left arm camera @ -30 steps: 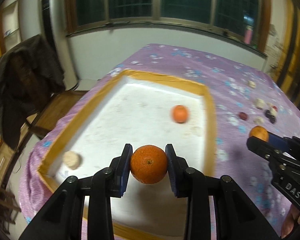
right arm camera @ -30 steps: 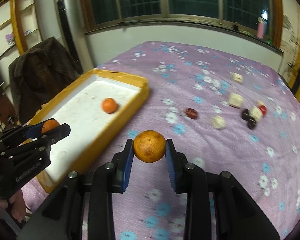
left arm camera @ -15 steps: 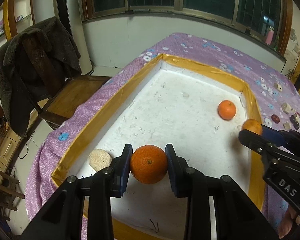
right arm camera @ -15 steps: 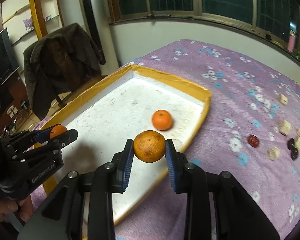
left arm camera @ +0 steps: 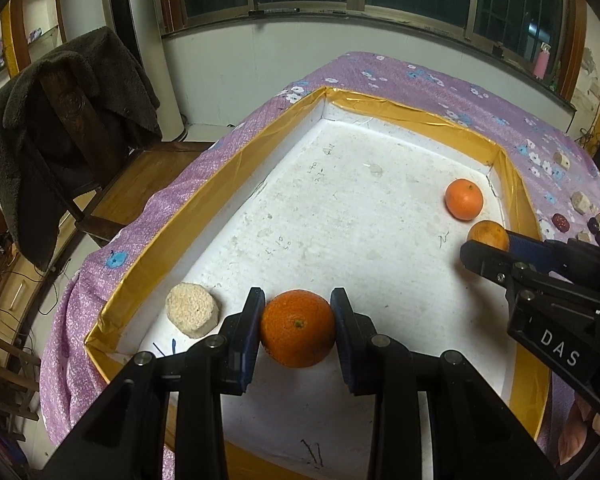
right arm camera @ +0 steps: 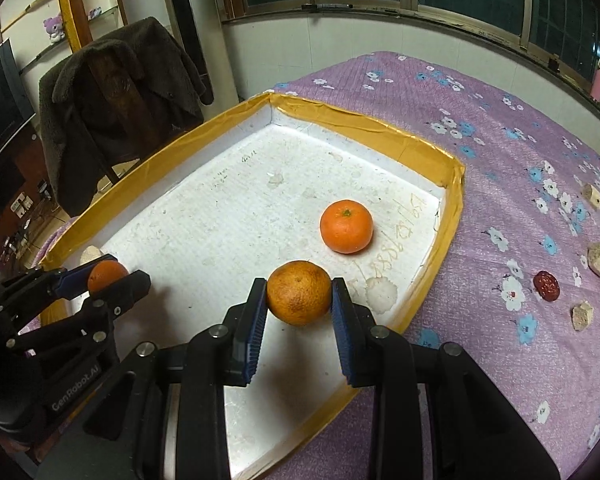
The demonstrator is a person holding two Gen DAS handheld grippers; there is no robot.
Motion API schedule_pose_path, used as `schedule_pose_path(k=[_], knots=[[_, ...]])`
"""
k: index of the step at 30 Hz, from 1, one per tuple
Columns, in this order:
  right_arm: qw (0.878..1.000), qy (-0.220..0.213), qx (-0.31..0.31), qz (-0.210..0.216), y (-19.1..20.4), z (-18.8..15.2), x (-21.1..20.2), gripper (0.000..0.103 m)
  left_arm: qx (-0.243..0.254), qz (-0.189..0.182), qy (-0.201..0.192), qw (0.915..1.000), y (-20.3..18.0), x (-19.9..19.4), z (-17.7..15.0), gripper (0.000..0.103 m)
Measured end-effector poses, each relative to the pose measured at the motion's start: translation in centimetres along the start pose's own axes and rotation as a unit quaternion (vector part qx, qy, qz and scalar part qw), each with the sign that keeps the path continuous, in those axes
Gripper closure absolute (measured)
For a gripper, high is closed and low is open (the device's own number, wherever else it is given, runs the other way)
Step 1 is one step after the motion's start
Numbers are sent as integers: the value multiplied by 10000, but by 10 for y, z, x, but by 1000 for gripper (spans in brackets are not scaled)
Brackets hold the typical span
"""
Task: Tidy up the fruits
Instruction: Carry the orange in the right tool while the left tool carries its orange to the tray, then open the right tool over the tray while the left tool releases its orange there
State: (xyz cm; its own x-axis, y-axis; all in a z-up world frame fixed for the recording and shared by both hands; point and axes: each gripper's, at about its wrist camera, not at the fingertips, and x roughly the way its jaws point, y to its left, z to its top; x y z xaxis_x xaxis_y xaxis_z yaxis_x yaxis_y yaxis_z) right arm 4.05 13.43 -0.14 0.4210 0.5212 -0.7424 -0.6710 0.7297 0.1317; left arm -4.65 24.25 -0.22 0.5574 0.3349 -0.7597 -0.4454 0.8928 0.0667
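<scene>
My left gripper (left arm camera: 298,326) is shut on a bright orange (left arm camera: 297,328) and holds it over the near left part of the white tray with yellow rim (left arm camera: 236,168). My right gripper (right arm camera: 300,300) is shut on a duller orange (right arm camera: 299,293) over the tray's near right part (right arm camera: 448,208). A third orange (right arm camera: 346,226) lies loose in the tray near its right wall; it also shows in the left wrist view (left arm camera: 464,199). Each gripper shows in the other's view: the right one (left arm camera: 486,242), the left one (right arm camera: 108,278).
A beige lump (left arm camera: 192,314) lies in the tray's near left corner. Dark red dates (right arm camera: 546,286) and pale lumps (right arm camera: 599,254) lie on the purple flowered cloth (right arm camera: 500,140) right of the tray. A chair with a dark coat (left arm camera: 60,128) stands left of the table.
Both grippers have moved left with their oranges, from beside the tray to over it. The right one crossed the tray's right rim. The loose orange has not moved.
</scene>
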Motion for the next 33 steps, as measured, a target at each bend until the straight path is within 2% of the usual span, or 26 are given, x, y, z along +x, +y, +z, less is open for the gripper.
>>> schedule_pose_path(k=[16, 19, 21, 25, 26, 28, 30, 32, 33], knots=[[9997, 83, -218, -83, 6, 0, 1, 69, 11, 146, -61, 9999, 1, -7, -6, 68], [9996, 58, -255, -117, 5, -2, -5, 69, 10, 181, -148, 9997, 1, -12, -5, 59], [9995, 26, -284, -126, 5, -3, -10, 69, -11, 192, -208, 9996, 1, -17, -4, 40], [9994, -69, -274, -190, 0, -6, -21, 67, -20, 234, -321, 9992, 2, -26, -3, 34], [9994, -102, -257, -210, -2, -6, -24, 61, -46, 256, -343, 9991, 3, -28, -3, 27], [9994, -178, -238, -166, -7, -9, -32, 53, -133, 265, -461, 9985, 7, -35, -2, 24], [9992, -252, -230, -217, -11, -11, -41, 30, -249, 255, -561, 9978, 10, -44, 1, 23], [9986, -401, -194, -285, -17, -15, -53, 21, -315, 216, -643, 9972, 8, -50, 4, 22], [9984, -478, -174, -262, -21, -19, -61, 21, -308, 158, -692, 9970, 4, -53, 5, 21]])
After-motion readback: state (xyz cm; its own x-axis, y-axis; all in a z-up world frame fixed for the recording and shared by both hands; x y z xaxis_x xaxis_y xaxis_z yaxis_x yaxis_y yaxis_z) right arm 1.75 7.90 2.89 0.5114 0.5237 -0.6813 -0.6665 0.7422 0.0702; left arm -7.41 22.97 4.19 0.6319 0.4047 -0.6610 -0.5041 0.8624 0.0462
